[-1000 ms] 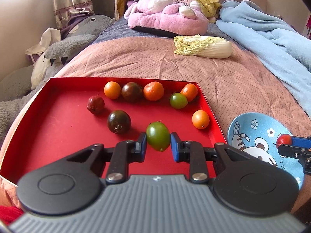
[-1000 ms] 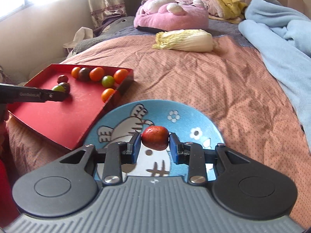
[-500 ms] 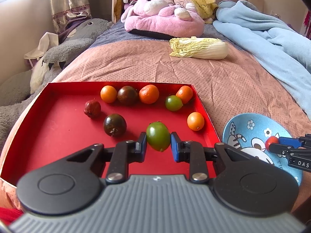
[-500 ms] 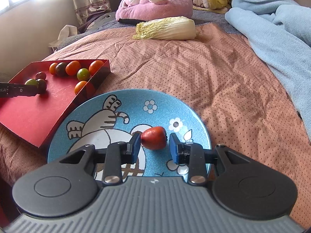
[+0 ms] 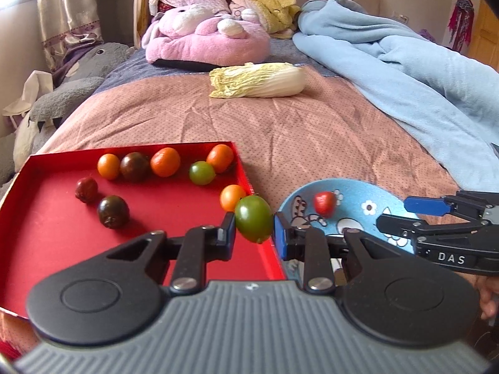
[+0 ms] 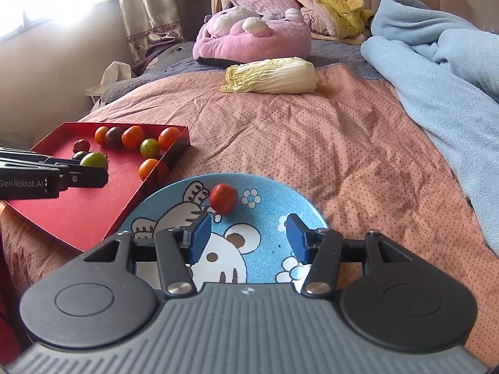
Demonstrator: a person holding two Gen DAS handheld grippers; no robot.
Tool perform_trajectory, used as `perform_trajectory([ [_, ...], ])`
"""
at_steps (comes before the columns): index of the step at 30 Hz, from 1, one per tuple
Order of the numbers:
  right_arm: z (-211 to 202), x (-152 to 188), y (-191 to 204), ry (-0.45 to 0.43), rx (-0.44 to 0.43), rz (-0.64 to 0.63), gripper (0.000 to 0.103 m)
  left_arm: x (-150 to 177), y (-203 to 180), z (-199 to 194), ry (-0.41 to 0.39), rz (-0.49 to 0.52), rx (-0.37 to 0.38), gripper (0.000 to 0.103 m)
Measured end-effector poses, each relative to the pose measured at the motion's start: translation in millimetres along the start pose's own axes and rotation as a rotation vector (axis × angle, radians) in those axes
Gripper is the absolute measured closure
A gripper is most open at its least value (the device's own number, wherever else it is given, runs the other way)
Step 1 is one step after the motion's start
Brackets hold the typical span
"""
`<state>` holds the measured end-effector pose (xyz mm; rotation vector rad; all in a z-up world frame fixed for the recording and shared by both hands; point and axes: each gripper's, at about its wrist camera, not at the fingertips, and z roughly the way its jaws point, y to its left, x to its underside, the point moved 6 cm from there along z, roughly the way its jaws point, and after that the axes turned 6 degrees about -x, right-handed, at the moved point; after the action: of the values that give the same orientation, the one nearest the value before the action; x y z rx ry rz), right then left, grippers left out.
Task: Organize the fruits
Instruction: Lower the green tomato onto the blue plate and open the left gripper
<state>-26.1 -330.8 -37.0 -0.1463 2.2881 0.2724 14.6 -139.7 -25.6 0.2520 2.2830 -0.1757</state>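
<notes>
A glossy green oval tomato point(image 5: 253, 222) sits clamped between the blue-padded fingers of the left claw point(image 5: 254, 233), held above the right-hand edge of the shallow red cardboard tray point(image 5: 46, 237), just beside the round blue cartoon-printed plate point(image 5: 368, 199). On that plate a small red tomato point(image 6: 222, 198) lies free near the far rim, apart from the right claw point(image 6: 248, 238), whose two blue pads stand spread wide and released with nothing between them, low over the plate's near half. In the tray, an orange tomato point(image 5: 232, 197) lies by the right wall just behind the held fruit; a second green tomato point(image 5: 202, 173) rests touching another orange tomato point(image 5: 220, 158) in the far right corner; along the back wall sit a large orange fruit point(image 5: 165, 162), a dark purple-brown tomato point(image 5: 134, 166) and a small orange tomato point(image 5: 108, 166). Nearer the tray's middle lie a small dark red fruit point(image 5: 86, 189) and another dark brown tomato point(image 5: 113, 212). Tray and plate rest side by side on a bed's dotted salmon quilt point(image 6: 312, 131). Farther back lie a pale napa cabbage point(image 6: 271, 79), a pink plush toy point(image 6: 252, 37) and a rumpled light-blue blanket point(image 6: 443, 71).
</notes>
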Motion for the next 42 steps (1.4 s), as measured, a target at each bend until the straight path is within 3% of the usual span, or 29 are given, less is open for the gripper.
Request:
perform_trajectory([
  [6, -11, -6, -6, -0.041, 0.037, 0.009, 0.042, 9, -42, 2, 0.032, 0.042, 0.083, 0.074],
  [15, -21, -15, -12, -0.078, 0.054, 0.022, 0.036, 31, -74, 20, 0.093, 0.123, 0.107, 0.074],
  [33, -16, -16, -3, -0.071, 0.015, 0.023, 0.036, 37, -84, 29, 0.125, 0.150, 0.093, 0.072],
  [35, -18, -17, -2, -0.072, 0.013, 0.020, 0.036, 36, -82, 28, 0.122, 0.140, 0.083, 0.066],
  [38, -20, -19, -2, -0.078, 0.015, 0.016, 0.035, 33, -81, 24, 0.109, 0.131, 0.070, 0.049],
  [42, -23, -20, 0, -0.080, 0.019, 0.013, 0.035, 29, -78, 18, 0.094, 0.119, 0.074, 0.047],
])
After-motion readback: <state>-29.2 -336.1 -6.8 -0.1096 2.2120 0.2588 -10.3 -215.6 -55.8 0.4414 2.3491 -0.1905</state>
